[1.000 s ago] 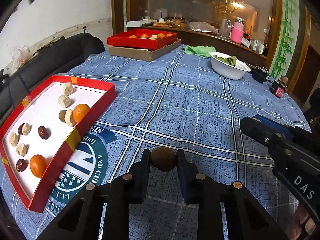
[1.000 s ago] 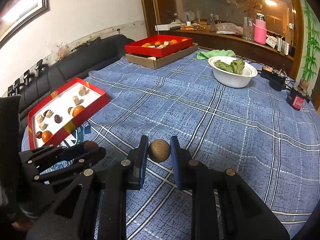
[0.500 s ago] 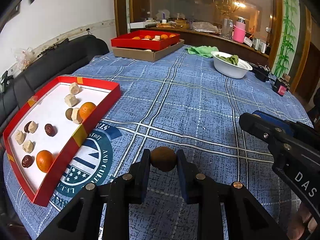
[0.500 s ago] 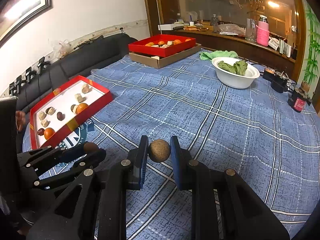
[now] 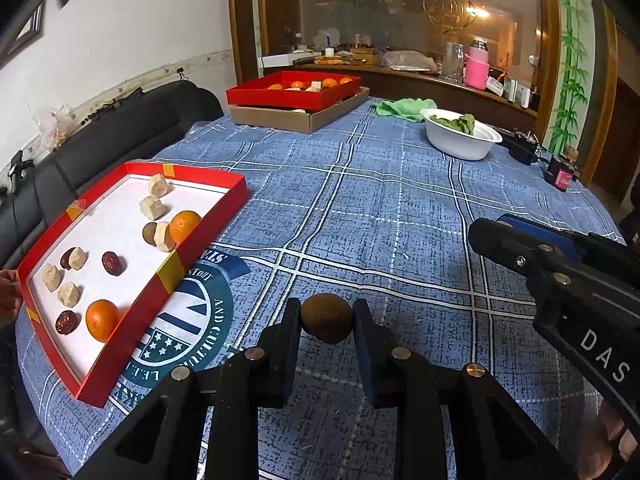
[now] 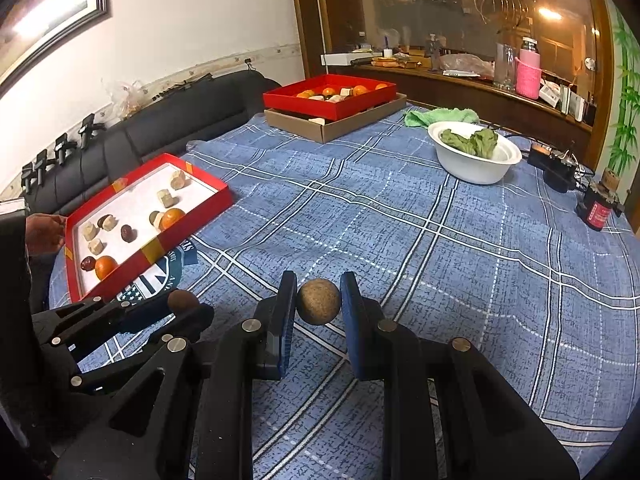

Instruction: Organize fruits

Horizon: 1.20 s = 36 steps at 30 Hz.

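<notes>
Two grippers loaded — left gripper (image 5: 326,320) clamped on a dark brown round fruit (image 5: 326,323), right gripper (image 6: 318,300) clamped on a tan one (image 6: 319,301), both held above the desk (image 6: 460,248). Red tray (image 5: 168,276) sits to the left. Fruits look small, light, firm-skinned — pads pinch across the widest part; probably roll if dropped.

Two grippers carrying one round brown fruit each over a table holding two red trays

The near red cardboard tray (image 5: 202,254) is holding two round orange citrus fruits (image 5: 184,225), two wrinkled dark red dates (image 5: 113,263), six pale beige chunks (image 5: 152,207) and two brown balls; one white bowl (image 5: 460,145) and one green cloth (image 5: 404,106) are sitting beyond.
</notes>
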Motion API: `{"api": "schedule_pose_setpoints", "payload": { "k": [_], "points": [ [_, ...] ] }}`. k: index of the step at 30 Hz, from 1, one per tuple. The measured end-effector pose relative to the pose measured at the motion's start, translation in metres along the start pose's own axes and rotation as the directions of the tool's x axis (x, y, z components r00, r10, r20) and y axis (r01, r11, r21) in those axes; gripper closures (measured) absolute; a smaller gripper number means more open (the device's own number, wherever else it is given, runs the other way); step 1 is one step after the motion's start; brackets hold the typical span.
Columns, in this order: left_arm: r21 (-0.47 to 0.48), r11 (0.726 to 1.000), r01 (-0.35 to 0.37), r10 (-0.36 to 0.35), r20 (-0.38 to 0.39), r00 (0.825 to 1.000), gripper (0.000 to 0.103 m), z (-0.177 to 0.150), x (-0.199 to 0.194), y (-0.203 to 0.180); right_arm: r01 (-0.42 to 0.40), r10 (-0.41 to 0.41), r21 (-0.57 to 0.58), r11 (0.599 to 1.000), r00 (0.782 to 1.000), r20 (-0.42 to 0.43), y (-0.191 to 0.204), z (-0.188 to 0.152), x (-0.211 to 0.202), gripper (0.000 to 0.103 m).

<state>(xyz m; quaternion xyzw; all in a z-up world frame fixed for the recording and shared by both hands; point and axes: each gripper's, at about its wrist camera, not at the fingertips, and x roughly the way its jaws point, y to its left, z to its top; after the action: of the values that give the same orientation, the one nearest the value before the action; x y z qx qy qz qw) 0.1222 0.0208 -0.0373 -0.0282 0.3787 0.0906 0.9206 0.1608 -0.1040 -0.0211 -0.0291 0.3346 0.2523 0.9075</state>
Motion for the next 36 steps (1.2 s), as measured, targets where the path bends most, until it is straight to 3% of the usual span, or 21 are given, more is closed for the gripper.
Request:
{"api": "schedule_pose_setpoints", "payload": {
  "k": [36],
  "points": [
    [-0.051,0.998,-0.022,0.023,0.035,0.999,0.078,-0.0019,-0.0076,0.0084,0.002,-0.002,-0.018,1.0,1.0,0.009,0.0038,0.0006,-0.0021,0.082]
  ]
}}
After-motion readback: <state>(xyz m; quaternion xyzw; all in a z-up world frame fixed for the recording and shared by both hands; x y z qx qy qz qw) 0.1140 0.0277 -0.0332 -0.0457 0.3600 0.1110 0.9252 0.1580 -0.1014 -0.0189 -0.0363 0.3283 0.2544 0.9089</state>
